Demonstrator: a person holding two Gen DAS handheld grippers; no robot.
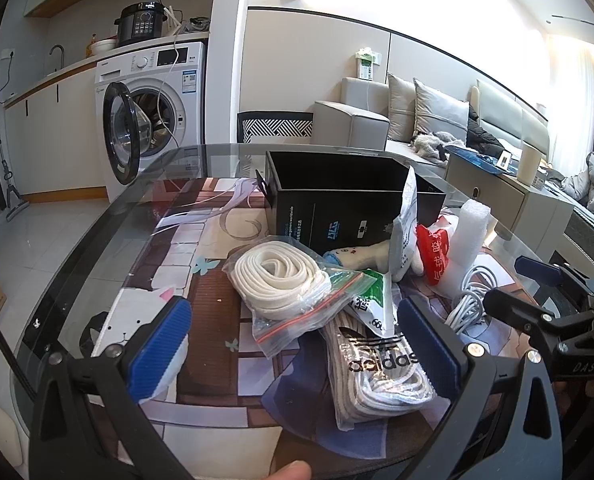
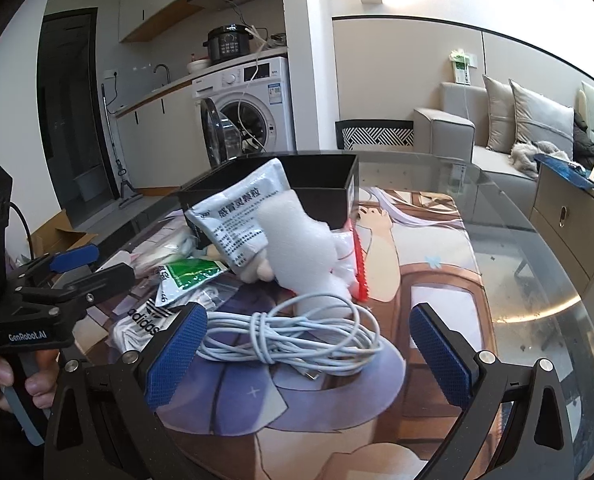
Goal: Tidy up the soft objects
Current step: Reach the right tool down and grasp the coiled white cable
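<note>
Both spread wide and empty — left gripper (image 1: 293,344), right gripper (image 2: 309,354) — the loose cable coil (image 2: 289,334) at twelve o'clock may snag and unravel.

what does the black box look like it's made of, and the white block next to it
Black box: looks like matte printed cardboard, with thin straight walls and folded edges. White block: probably soft packing foam, going by its grainy, slightly translucent surface and rounded, uneven edges.

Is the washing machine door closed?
No, the washing machine has its round door swung wide open, so the drum inside shows.
</note>
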